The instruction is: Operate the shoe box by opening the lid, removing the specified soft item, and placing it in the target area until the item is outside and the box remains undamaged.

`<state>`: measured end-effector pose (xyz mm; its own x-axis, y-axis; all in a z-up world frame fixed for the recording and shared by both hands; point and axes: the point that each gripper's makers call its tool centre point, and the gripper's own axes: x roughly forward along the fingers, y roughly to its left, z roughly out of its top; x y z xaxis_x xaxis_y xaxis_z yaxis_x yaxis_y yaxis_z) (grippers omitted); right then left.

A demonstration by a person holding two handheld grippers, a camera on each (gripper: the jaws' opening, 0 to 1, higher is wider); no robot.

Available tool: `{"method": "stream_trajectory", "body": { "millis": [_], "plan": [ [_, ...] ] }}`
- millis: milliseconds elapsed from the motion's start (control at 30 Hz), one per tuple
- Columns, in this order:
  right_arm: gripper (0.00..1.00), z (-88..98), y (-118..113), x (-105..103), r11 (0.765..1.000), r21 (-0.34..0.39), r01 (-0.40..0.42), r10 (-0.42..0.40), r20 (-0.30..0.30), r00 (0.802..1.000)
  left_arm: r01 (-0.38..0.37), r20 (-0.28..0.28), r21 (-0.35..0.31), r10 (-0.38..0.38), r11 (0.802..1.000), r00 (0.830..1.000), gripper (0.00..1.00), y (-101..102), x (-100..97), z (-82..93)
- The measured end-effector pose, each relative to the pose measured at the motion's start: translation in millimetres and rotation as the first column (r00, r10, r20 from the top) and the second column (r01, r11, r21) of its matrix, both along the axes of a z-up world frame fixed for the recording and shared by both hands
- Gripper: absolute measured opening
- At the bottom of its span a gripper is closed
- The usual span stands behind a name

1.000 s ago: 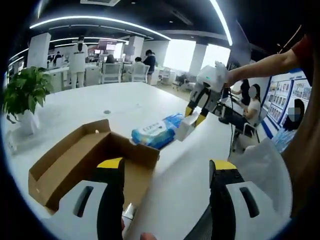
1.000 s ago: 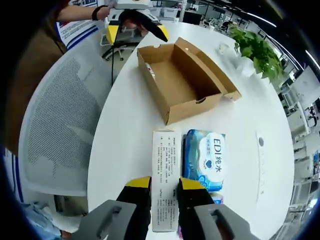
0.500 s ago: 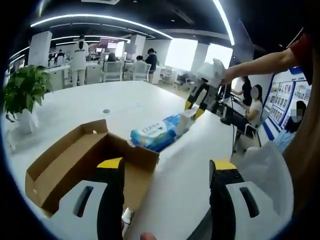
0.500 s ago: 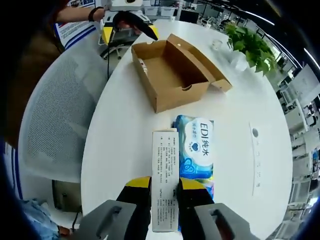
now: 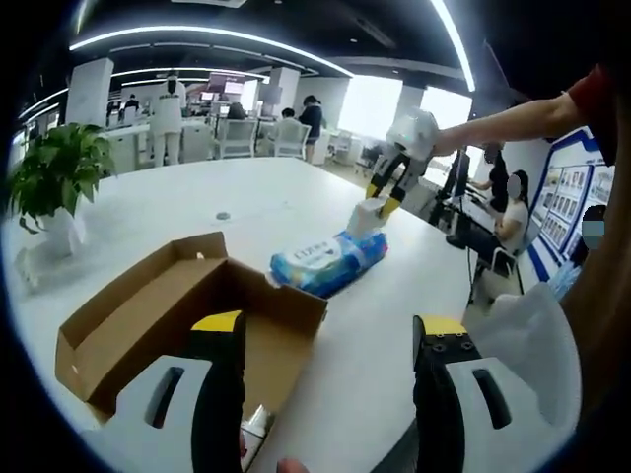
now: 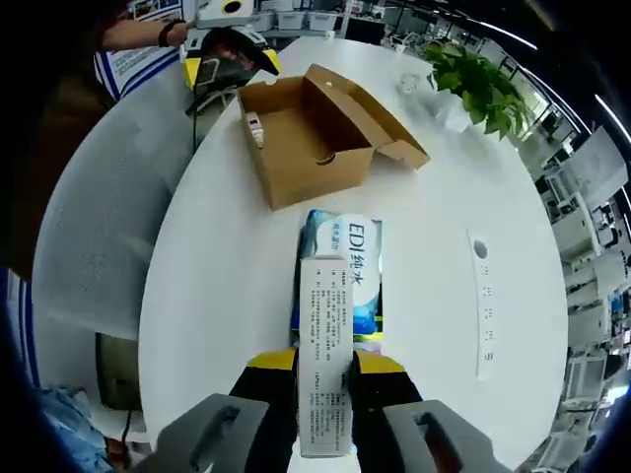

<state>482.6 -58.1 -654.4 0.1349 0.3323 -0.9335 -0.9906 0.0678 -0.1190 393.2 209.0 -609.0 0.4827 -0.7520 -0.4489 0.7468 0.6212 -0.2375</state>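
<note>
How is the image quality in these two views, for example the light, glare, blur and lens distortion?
Left gripper view: bright windows and ceiling light strips glare, and the table edge bends from fisheye distortion. Right gripper view: even light, the wipes pack print readable, the round table curved toward the rim.

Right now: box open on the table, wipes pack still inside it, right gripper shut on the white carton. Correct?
Not quite. The wipes pack lies on the table outside the box, as the right gripper view shows. The box is open, and the right gripper is shut on the white carton.
</note>
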Motion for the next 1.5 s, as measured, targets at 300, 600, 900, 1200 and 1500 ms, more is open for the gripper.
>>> {"method": "stream_trajectory", "body": {
  "millis": [300,600,900,1200,1500],
  "plan": [
    [0.15,2.8,-6.2,23.0,1.000,0.002,0.005,-0.005,0.014,1.000,-0.031,-0.004,0.013,0.031,0.999,1.000,0.69,5.6,3.4,-0.1],
    [0.15,-12.5,-21.8,45.6,1.000,-0.008,0.024,-0.024,0.009,1.000,-0.071,-0.006,0.031,0.071,0.997,0.997,0.69,14.1,6.0,0.6],
    [0.15,-29.4,-37.6,66.2,0.999,-0.019,0.037,-0.037,0.006,0.999,-0.099,-0.014,0.047,0.099,0.994,0.995,0.69,20.4,7.9,-0.4],
    [0.15,-44.6,-45.3,78.8,0.999,-0.035,0.033,-0.033,0.004,0.999,-0.105,-0.019,0.058,0.107,0.993,0.994,0.69,20.8,8.3,-1.0],
    [0.15,-63.8,-50.3,82.9,0.999,-0.041,0.031,-0.031,-0.010,0.999,-0.114,-0.028,0.069,0.116,0.991,0.993,0.69,25.0,4.2,-3.6]
  ]
}}
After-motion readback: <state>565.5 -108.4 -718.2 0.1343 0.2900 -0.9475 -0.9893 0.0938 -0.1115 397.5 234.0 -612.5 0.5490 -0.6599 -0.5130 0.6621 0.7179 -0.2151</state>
